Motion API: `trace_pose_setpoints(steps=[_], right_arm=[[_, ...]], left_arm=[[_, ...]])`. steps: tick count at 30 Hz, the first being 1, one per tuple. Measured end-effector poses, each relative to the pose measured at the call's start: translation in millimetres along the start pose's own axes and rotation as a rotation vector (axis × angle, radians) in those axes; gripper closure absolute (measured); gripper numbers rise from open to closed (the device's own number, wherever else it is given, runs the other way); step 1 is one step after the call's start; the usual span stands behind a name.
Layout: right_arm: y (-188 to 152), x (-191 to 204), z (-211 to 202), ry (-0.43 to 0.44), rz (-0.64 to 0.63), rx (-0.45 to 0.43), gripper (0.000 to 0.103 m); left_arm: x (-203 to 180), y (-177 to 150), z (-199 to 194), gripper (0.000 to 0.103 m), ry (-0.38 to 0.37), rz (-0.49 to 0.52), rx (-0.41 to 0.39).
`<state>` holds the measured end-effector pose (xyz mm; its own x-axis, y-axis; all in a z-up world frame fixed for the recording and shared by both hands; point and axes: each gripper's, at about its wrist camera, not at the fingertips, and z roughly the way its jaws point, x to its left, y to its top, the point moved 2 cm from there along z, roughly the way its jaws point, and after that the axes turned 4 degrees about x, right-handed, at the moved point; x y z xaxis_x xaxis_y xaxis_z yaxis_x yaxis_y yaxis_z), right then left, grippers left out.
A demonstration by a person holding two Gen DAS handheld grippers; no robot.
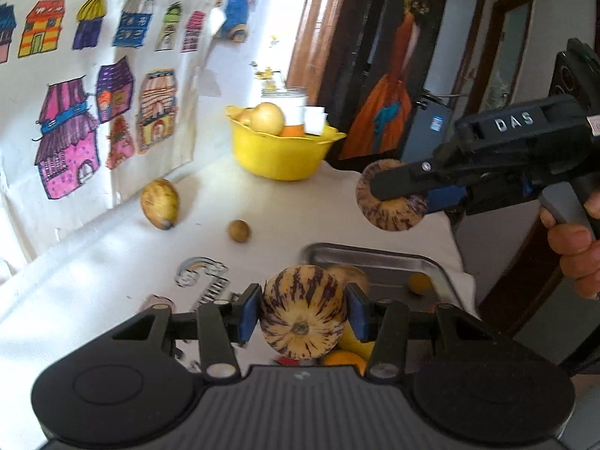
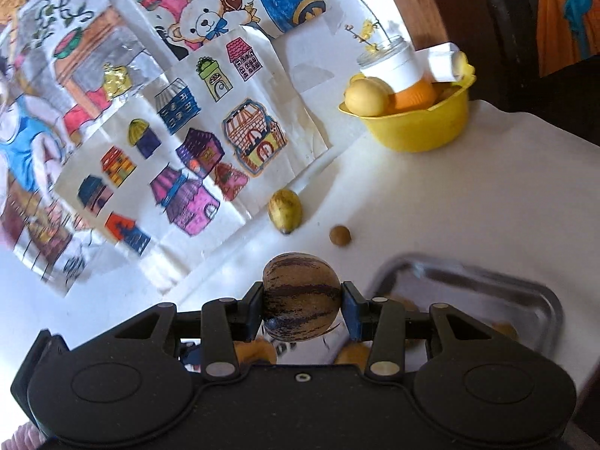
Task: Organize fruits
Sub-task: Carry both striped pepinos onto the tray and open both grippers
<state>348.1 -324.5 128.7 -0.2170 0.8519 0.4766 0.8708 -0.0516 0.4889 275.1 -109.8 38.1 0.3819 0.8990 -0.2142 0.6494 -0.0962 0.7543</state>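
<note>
White raised letters "DAS" on the black body of the right gripper (image 1: 392, 197), clenched on a purple-striped pepino melon (image 1: 390, 217), held by a hand (image 1: 573, 247) and raised beyond the steel tray (image 1: 375, 258). Left gripper (image 1: 302, 313) clenched on a second striped pepino melon (image 1: 302, 313) above the tray, stem end facing the camera, long axis along the fingers. Near the yellow bowl (image 1: 277, 153) on the white tablecloth (image 1: 93, 292): a mango (image 1: 159, 204), a small brown fruit (image 1: 239, 230).

Right gripper (image 2: 302, 309) clamped on a purple-striped fruit (image 2: 302, 296), raised over the white table (image 2: 450, 195). Metal tray (image 2: 540, 292) at the near right edge. Yellow bowl (image 2: 423, 131) of fruit in the far right corner.
</note>
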Motion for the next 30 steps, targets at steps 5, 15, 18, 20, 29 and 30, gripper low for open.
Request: trace_pose_setpoints(steps=[5,15,18,20,29,30], right_arm=[[-33.8,-13.1,-29.9,-0.008,0.009,-0.005,0.058],[-102.5,-30.9,-62.4,-0.028,-0.035,0.006,0.058],[-121.9,-36.7,-62.7,-0.027,-0.038,0.010,0.058],[-133.9,-40.0,-60.5,-0.023,-0.040,0.015,0.058],[-183.2,-47.3,-43.2,-0.066,-0.098,-0.028,0.058],[-187.8,-47.3,-41.7,-0.076,-0.111,-0.039,0.058]], left_arm=[[-25.1,-13.9,-10.5,0.051,-0.008,0.030,0.016],[-46.7,-42.5,-13.5,0.051,0.003,0.028,0.083],[-49.5,-48.9,-10.8,0.051,0.015,0.026,0.098],[-50.1,-52.1,-8.2,0.051,0.015,0.015,0.107],[-48.9,-64.6,5.3,0.051,0.023,-0.005,0.129],[-48.2,-66.5,7.2,0.051,0.029,-0.005,0.134]])
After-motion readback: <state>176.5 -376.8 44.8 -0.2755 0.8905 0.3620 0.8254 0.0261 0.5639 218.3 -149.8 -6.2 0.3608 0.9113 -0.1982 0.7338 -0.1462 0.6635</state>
